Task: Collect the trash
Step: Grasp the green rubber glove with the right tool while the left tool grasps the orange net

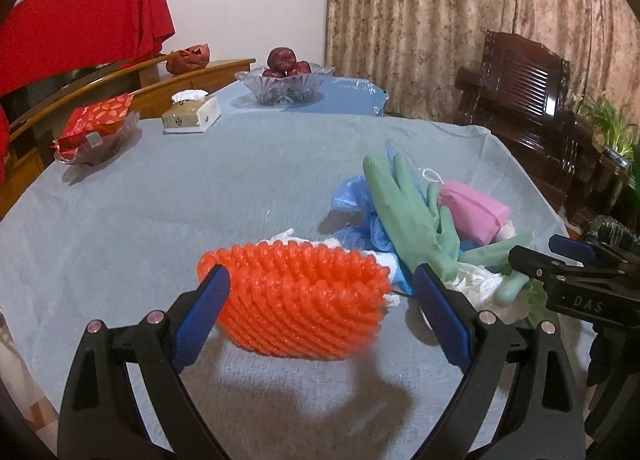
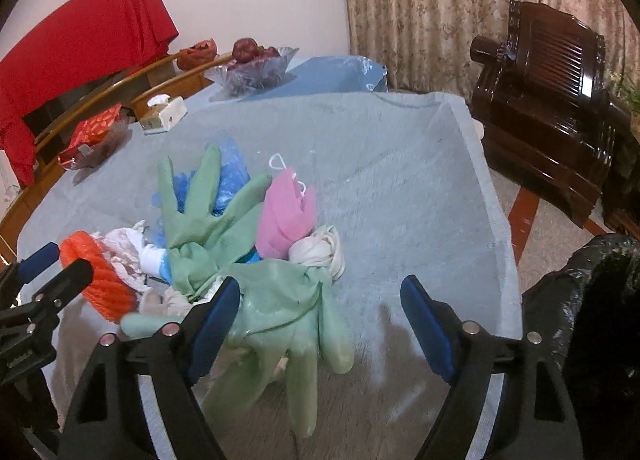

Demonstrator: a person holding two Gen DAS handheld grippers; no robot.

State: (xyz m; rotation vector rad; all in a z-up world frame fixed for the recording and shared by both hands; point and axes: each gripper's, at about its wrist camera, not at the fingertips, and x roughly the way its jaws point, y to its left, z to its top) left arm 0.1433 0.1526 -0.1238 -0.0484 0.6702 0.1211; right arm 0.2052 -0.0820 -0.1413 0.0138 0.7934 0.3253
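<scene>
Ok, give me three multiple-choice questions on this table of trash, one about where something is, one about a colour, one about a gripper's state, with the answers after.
1. Where does the orange foam net lie?
A. between the left gripper's fingers
B. inside the glass fruit bowl
C. on the dark wooden chair

2. What colour are the rubber gloves in the pile?
A. yellow
B. green
C. black

3. How does the right gripper stand?
A. shut on the pink mask
B. shut on nothing
C. open, above a glove

Answers:
1. A: in the left wrist view the net sits on the grey tablecloth between the two blue pads.
2. B: both gloves are pale green in each view.
3. C: its blue pads stand well apart, one at the glove's edge, neither pressing on it.
</scene>
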